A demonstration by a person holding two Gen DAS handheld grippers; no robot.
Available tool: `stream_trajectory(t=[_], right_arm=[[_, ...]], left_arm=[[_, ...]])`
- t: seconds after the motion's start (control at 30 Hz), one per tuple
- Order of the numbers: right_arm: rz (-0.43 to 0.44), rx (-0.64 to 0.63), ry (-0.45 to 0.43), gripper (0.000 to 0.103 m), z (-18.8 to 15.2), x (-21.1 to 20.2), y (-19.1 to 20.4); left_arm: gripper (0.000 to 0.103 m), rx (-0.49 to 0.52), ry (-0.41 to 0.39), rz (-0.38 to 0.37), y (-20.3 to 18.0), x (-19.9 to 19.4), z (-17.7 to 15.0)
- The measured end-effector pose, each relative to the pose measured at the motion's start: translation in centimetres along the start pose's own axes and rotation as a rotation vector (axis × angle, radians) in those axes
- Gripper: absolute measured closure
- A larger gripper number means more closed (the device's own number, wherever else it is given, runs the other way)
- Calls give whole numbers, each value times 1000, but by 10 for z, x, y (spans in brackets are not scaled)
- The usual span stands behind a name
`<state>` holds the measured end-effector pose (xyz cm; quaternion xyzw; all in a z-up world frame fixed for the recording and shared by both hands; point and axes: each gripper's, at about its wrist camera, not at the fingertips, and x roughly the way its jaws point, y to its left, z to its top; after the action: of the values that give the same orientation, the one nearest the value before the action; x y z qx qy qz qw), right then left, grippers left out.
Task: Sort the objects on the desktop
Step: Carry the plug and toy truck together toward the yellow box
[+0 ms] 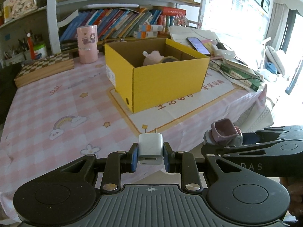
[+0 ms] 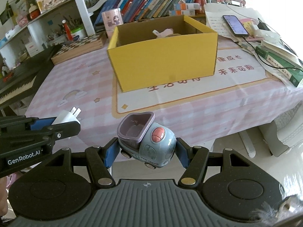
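My left gripper (image 1: 150, 156) is shut on a white plug charger (image 1: 150, 147), prongs pointing forward, held above the near table edge. It also shows in the right wrist view (image 2: 66, 118). My right gripper (image 2: 145, 151) is shut on a blue toy truck (image 2: 149, 143) with a purple bucket, also seen in the left wrist view (image 1: 223, 134). An open yellow cardboard box (image 1: 162, 79) stands mid-table, ahead of both grippers; it also shows in the right wrist view (image 2: 164, 60). Inside it lie a pink toy (image 1: 152, 57) and a dark round object.
A pink checked cloth (image 1: 56, 98) covers the table. A chessboard box (image 1: 45, 67) and a pink cylinder tin (image 1: 87, 43) stand back left. A phone (image 2: 234, 25), papers, cables and a green book (image 2: 280, 64) lie at the right. Bookshelves stand behind.
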<state>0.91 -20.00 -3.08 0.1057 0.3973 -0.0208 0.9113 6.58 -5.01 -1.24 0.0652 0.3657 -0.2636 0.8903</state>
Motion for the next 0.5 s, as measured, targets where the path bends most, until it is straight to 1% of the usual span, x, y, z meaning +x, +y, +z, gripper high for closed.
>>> stream_trajectory(t=[0.5], right_arm=[[24,-27,8,42,34,20,-50]], left_arm=[[78,-14,6,26,-32,37,30]])
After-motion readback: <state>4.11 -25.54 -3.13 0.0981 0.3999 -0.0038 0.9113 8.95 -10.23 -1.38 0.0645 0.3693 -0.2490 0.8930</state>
